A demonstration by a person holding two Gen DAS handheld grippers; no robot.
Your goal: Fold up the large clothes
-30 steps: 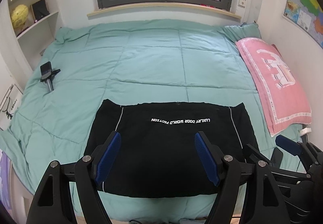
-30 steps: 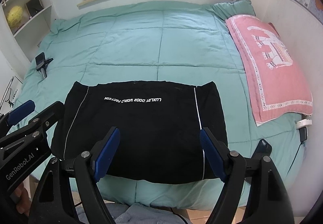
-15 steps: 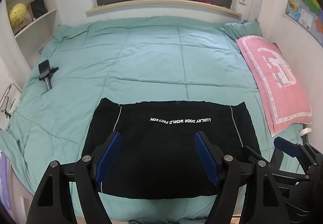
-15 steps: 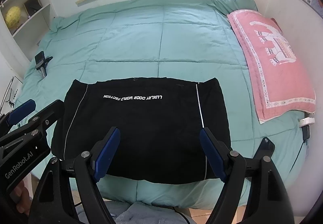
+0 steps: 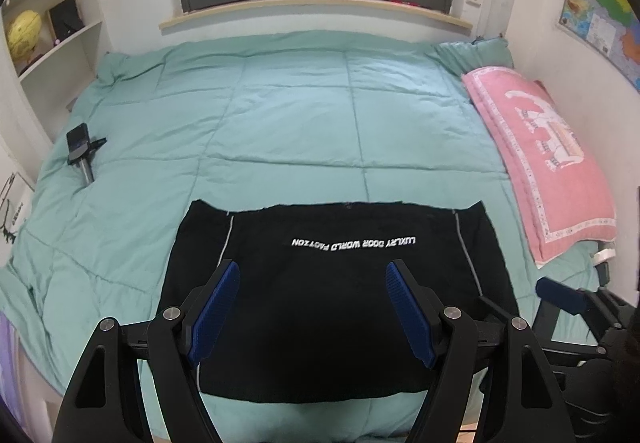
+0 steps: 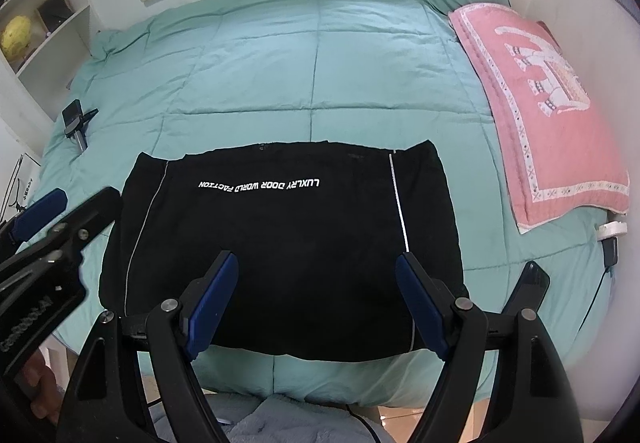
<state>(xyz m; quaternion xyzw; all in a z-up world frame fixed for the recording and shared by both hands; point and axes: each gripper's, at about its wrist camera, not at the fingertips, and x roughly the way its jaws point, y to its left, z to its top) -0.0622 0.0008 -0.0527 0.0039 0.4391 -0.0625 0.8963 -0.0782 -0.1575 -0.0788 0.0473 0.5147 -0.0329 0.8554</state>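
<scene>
A folded black garment (image 5: 340, 295), white lettering across its upper part and thin pale stripes down each side, lies flat on the near edge of a bed covered by a mint-green quilt (image 5: 288, 131). Above it hang two hand-held tools: the left gripper (image 5: 312, 307) and the right gripper (image 6: 316, 303), each with blue-padded jaws spread wide and nothing between them, neither touching the cloth. A pink pillow (image 5: 548, 163) with a white elephant pattern rests along the bed's right side, against the wall. A phone on a small stand (image 5: 82, 151) lies at the bed's left edge, near white shelves (image 5: 60, 43).
</scene>
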